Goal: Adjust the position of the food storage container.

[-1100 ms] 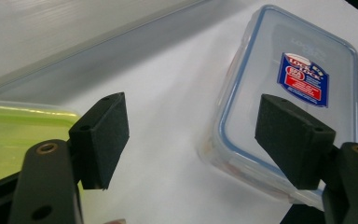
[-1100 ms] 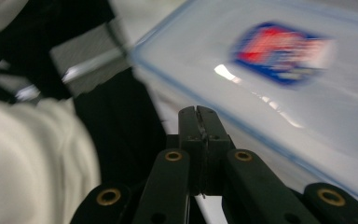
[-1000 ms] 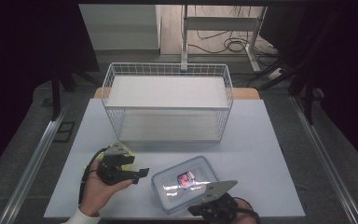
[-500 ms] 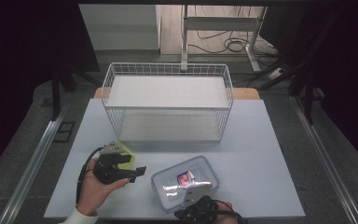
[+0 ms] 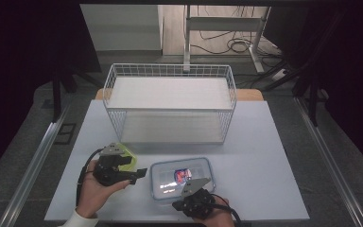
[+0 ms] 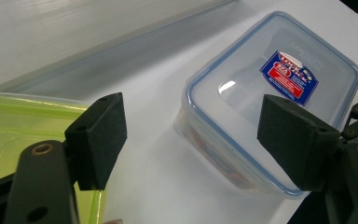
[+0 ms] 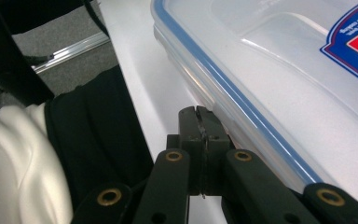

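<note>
Sitting near the front edge of the white surface (image 5: 274, 142), the clear box (image 5: 182, 177) with the blue-rimmed lid had both tools on it. Left tool (image 6: 191, 140) was spread wide, nothing between its pads, pointing at the box's side, a green lid (image 6: 23, 126) right by it. Right tool (image 7: 199, 122) was pinched fully closed, tips touching the box's edge. Wire basket (image 5: 170, 101) sat further back.
</note>
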Demonstrator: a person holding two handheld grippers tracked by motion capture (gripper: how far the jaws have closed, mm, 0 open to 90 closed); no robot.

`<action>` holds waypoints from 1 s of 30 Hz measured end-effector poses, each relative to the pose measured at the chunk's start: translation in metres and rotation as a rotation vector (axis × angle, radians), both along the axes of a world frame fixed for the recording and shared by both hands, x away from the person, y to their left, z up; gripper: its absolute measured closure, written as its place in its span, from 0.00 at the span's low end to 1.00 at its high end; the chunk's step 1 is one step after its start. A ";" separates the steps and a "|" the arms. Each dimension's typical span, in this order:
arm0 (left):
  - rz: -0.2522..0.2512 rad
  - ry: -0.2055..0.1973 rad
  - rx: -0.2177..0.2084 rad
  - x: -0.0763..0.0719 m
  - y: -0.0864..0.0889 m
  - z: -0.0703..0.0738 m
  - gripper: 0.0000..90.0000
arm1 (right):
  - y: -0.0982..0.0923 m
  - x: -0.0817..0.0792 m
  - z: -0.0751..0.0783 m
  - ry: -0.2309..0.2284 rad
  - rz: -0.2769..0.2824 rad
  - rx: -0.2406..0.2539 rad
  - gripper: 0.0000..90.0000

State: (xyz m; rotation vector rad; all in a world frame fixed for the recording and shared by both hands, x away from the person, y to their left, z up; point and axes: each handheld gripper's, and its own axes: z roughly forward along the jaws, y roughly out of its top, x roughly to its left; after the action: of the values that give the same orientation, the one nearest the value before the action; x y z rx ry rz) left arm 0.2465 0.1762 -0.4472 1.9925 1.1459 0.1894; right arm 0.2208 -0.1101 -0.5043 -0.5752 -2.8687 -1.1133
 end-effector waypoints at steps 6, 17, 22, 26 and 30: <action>-0.001 0.006 0.001 0.000 0.000 -0.001 0.26 | 0.008 0.002 -0.002 -0.017 -0.025 0.005 0.99; 0.006 0.008 -0.004 -0.003 0.004 -0.001 0.25 | -0.045 -0.006 0.034 -0.036 -0.080 0.131 0.98; 0.011 0.016 -0.003 -0.004 0.003 -0.002 0.22 | -0.087 0.006 0.046 -0.047 -0.242 0.205 0.56; 0.009 0.026 -0.018 -0.004 0.003 -0.003 0.19 | -0.111 0.022 0.046 0.007 -0.365 0.276 0.35; 0.005 0.040 -0.027 -0.003 0.003 -0.005 0.17 | -0.122 0.030 0.040 0.016 -0.454 0.254 0.22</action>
State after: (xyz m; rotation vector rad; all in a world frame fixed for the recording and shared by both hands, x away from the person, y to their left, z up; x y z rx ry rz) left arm 0.2434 0.1788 -0.4525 1.9774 1.1731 0.1363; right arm 0.2506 -0.2323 -0.4640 -1.2454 -2.5853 -1.4825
